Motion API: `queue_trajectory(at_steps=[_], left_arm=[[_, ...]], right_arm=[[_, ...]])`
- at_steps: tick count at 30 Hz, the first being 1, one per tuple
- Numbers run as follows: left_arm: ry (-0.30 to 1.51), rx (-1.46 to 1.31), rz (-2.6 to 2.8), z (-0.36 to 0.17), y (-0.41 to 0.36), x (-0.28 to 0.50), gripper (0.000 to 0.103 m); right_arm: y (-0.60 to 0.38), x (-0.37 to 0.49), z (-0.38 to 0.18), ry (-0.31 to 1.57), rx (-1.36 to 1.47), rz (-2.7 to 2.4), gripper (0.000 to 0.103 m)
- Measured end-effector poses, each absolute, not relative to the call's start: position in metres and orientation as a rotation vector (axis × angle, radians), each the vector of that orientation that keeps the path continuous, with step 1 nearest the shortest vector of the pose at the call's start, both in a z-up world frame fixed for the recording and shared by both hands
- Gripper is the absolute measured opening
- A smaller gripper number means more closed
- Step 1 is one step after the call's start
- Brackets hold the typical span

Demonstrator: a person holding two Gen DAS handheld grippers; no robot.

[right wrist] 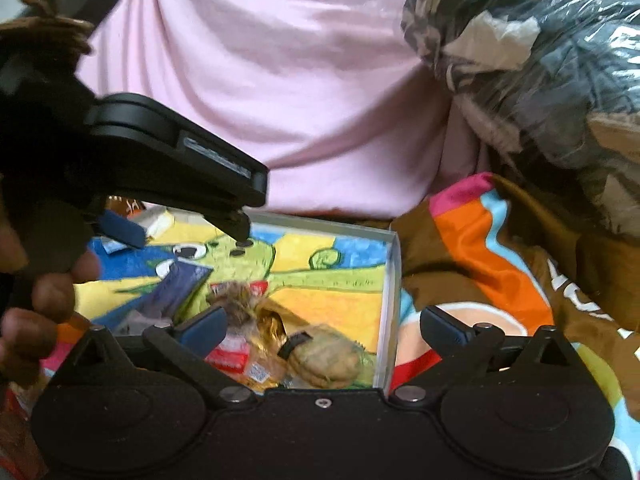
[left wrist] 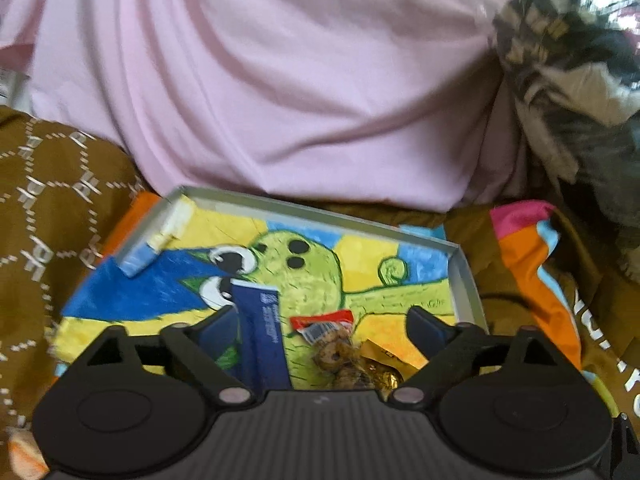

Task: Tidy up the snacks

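we see both grippers, left gripper [left wrist: 320, 320] and right gripper [right wrist: 320, 326], wide, empty; long dark-blue snack packet [left wrist: 262, 336] lies lengthwise just ahead of left gripper in shallow grey-rimmed cartoon-lined box [left wrist: 464, 272].

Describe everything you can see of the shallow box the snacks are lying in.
The box is a shallow open tray with low, thin grey walls, looking like cardboard or a lid. Its floor bears a bright crayon-style drawing of a green cartoon creature with big eyes on blue and yellow fields. It lies flat on a brown patterned blanket, its far wall near a pink cloth. Inside lie a dark blue packet, a clear bag of brown snacks, a gold wrapper and a small white and blue packet.
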State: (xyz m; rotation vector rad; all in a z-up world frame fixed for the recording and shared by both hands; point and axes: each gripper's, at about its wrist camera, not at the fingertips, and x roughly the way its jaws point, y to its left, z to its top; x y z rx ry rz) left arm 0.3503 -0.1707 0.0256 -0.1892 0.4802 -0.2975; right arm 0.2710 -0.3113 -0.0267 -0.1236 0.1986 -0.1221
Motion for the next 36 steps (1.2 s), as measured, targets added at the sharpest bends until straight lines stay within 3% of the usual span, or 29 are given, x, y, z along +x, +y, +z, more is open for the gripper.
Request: queue_trajectory(at_steps=[13,36], left_arm=[[0.414,-0.161,-0.238,0.053,-0.117,0.278,0.102],[0.485,-0.148,-0.184,0.025,-0.026,0.172,0.103]], right_arm=[[-0.311,0.208,0.008,0.148,-0.023,-0.14,0.102],[-0.261,0.099,0.014,0.216,-0.06,-0.09,0.102]])
